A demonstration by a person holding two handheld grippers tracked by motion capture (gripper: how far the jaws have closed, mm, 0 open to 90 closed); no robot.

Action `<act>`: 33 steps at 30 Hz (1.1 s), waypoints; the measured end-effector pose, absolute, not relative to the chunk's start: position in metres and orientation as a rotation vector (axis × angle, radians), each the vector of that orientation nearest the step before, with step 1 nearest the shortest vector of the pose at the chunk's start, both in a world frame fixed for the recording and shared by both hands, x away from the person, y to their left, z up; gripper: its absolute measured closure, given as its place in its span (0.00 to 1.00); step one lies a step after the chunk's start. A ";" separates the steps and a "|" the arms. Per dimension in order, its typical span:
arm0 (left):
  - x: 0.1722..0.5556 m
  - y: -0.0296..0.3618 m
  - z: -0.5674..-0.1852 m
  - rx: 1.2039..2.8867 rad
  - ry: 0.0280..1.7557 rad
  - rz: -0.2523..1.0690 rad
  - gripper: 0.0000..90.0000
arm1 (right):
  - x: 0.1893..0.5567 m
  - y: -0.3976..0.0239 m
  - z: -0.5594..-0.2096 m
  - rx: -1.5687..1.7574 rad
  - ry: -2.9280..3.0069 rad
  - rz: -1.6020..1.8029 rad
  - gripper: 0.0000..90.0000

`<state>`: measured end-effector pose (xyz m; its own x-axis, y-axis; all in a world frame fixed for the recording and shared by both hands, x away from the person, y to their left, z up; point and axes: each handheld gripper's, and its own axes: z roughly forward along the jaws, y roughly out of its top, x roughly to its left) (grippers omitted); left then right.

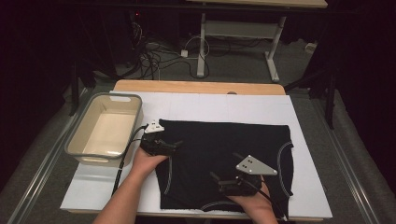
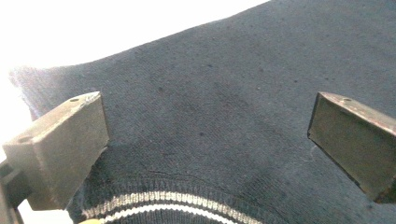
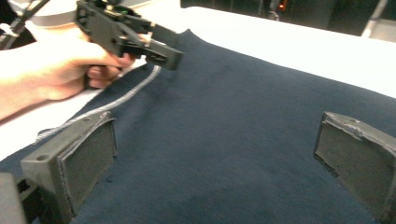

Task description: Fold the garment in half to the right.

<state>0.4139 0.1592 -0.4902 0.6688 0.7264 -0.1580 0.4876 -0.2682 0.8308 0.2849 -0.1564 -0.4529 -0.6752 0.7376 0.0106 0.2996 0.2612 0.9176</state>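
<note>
High view, read from nine o'clock across to three: one plastic tub [image 1: 74, 142] sits at the left edge of one white-topped table [image 1: 303, 186], partly overhanging it. Just beside the tub comes the left hand [image 1: 144, 161] with the left gripper [image 1: 176, 144], whose jaws reach over the left edge of one dark folded garment [image 1: 224, 154]. That garment lies flat across the middle of the table, with pale striped trim along its left side, its bottom edge and its right side. Toward five o'clock the right hand [image 1: 254, 200] holds the right gripper [image 1: 215, 179] low over the lower middle of the cloth, pointing toward nine o'clock.

Left gripper view shows two jaws spread wide, nothing between them, the garment [image 2: 210, 107] beneath and one band of two white stripes [image 2: 163, 200] at six o'clock; whether the jaws touch the cloth I cannot tell.

Right gripper view shows two jaws likewise wide apart and empty over the garment [image 3: 224, 140], with the left gripper [image 3: 163, 53] and left hand [image 3: 60, 70] at ten o'clock, its jaws over the fabric's edge.
</note>
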 end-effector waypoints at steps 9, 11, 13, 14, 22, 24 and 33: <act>0.400 0.162 -0.490 1.883 0.887 0.373 0.00 | 0.281 -0.131 -0.458 0.900 2.174 1.371 0.00; 0.399 0.161 -0.490 1.889 0.887 0.382 0.00 | 0.280 -0.125 -0.460 0.896 2.191 1.379 0.01; 0.399 0.159 -0.490 1.899 0.885 0.393 0.00 | 0.280 -0.117 -0.463 0.893 2.215 1.380 0.01; 0.398 0.159 -0.490 1.902 0.883 0.397 0.00 | 0.280 -0.112 -0.465 0.892 2.229 1.375 0.02; 0.399 0.161 -0.490 1.896 0.884 0.375 0.00 | 0.274 -0.074 -0.473 0.845 2.339 1.348 0.14; 0.400 0.161 -0.490 1.892 0.885 0.365 0.00 | 0.271 -0.064 -0.476 0.838 2.363 1.342 0.18; 0.395 0.160 -0.488 1.961 0.904 0.344 0.00 | 0.260 -0.035 -0.486 0.833 2.455 1.302 0.34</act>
<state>0.3950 0.1604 -0.4875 0.6913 0.7134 -0.1148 0.4566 -0.3082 0.8346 0.2604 -0.0348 -0.4859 -0.8088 0.5858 0.0525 0.3721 0.4406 0.8169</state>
